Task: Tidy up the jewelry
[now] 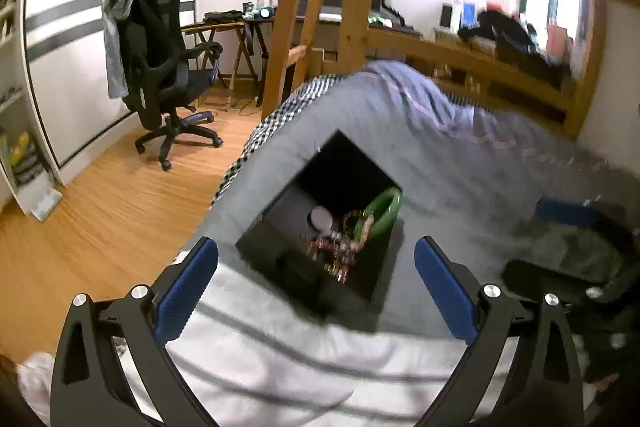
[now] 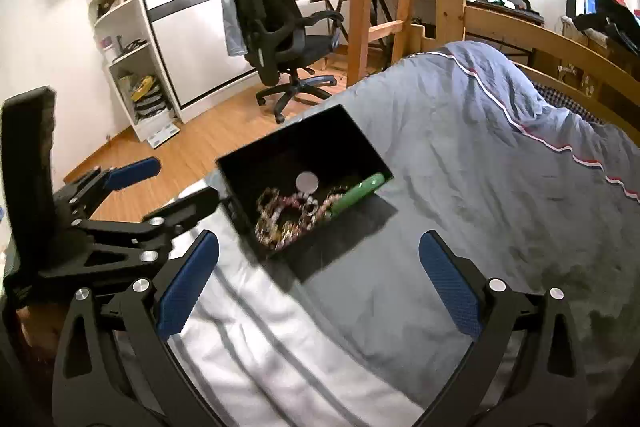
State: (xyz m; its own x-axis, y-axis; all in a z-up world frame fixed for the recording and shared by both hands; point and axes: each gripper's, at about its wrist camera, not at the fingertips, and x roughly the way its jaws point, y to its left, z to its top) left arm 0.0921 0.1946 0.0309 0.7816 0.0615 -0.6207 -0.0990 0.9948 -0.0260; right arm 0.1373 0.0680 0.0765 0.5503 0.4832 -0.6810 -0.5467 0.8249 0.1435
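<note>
At the far left of the right wrist view a white shelf unit (image 2: 120, 39) is seen against the wall, its compartments filled with soft toys above and a stack of flat yellow and dark items lower down. Next to it, nearer the camera, the left gripper (image 2: 176, 187) is held over the edge of the bed with its jaws spread wide and nothing between them. Further right a black office chair (image 2: 276, 39) stands on the wood floor, a grey garment draped over its back. In the middle, a black open box (image 2: 348, 131) is set on the grey-blue duvet (image 2: 460, 131) — inside it a tangle of beaded bracelets (image 2: 284, 215) is piled toward the near wall, a small round silver disc (image 2: 307, 182) lies behind the pile, and a green bangle (image 2: 358, 195) is propped against the right-hand wall. The right gripper (image 2: 318, 283) is held just short of the box, jaws fully apart and empty — its blue pads (image 2: 188, 287) frame bare bedding. To the right, a wooden bed frame (image 2: 560, 47) borders the duvet.
</note>
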